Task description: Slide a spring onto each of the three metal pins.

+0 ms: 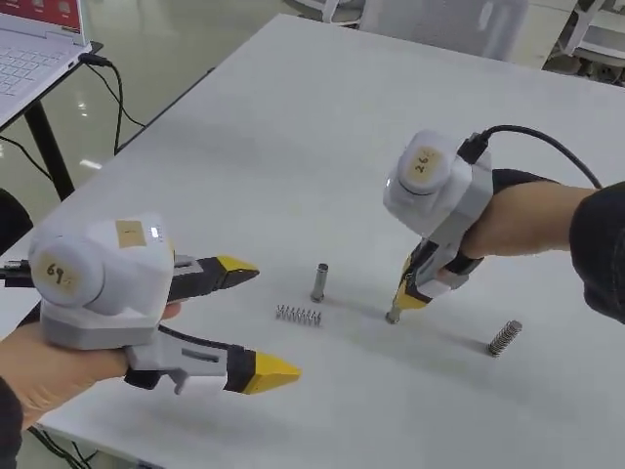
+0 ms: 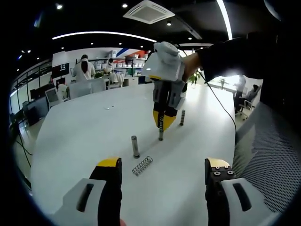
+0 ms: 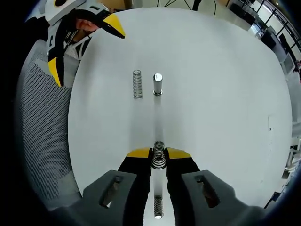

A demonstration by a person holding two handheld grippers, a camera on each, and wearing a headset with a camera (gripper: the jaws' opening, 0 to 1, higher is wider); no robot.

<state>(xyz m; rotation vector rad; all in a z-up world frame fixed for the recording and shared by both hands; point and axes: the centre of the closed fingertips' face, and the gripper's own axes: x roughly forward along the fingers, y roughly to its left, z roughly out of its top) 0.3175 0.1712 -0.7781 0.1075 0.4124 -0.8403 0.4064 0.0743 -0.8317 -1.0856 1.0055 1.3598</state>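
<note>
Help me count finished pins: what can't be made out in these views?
- Head view: the right gripper and its held spring cover most of the pin; how far the spring is on is unclear.
- Head view: the far spring is too small to tell whether a pin stands inside it.

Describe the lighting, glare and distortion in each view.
Head view: soft, even light, faint shadows on the white table, no blur. Left gripper view: fisheye curves the table edge; ceiling light strips glare. Right gripper view: same bowing, yet the spring in the right gripper is sharp.
</note>
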